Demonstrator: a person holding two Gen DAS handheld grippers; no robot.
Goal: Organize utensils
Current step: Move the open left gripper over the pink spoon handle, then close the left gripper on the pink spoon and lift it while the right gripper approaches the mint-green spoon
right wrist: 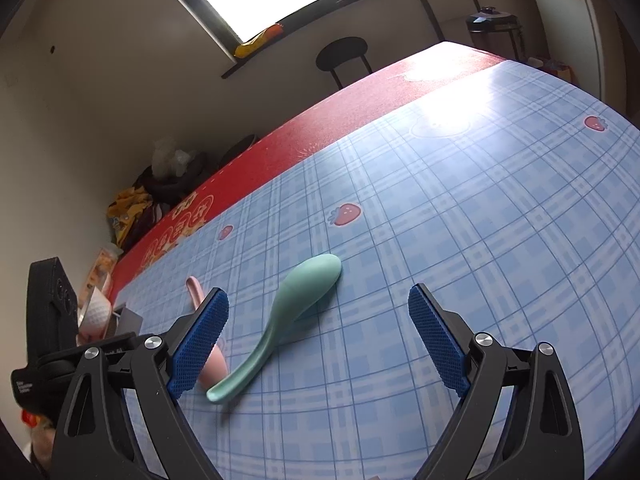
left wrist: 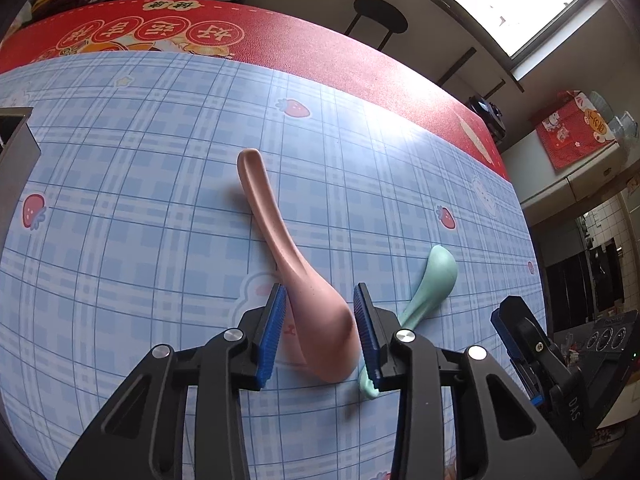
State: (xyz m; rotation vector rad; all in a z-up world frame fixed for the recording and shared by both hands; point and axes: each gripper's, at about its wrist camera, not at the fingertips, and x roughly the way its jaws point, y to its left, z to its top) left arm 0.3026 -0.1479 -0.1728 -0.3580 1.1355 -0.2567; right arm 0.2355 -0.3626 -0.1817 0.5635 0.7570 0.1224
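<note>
While the pink spoon (left wrist: 280,236) lies on the blue checked mat (left wrist: 140,184), its bowl is straddled by the left gripper (left wrist: 320,320), whose pads look not quite seated on it; they are best closed squarely across the bowl. Its long axis runs away, handle far. Just right of it, the green spoon (right wrist: 280,320) lies slanted, bowl far, under the wide-open right gripper (right wrist: 318,340).

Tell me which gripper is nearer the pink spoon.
Left. The left gripper straddles the pink spoon at its bowl, fingers either side. The right gripper is open around the green spoon, with the pink one beside its left finger.
</note>
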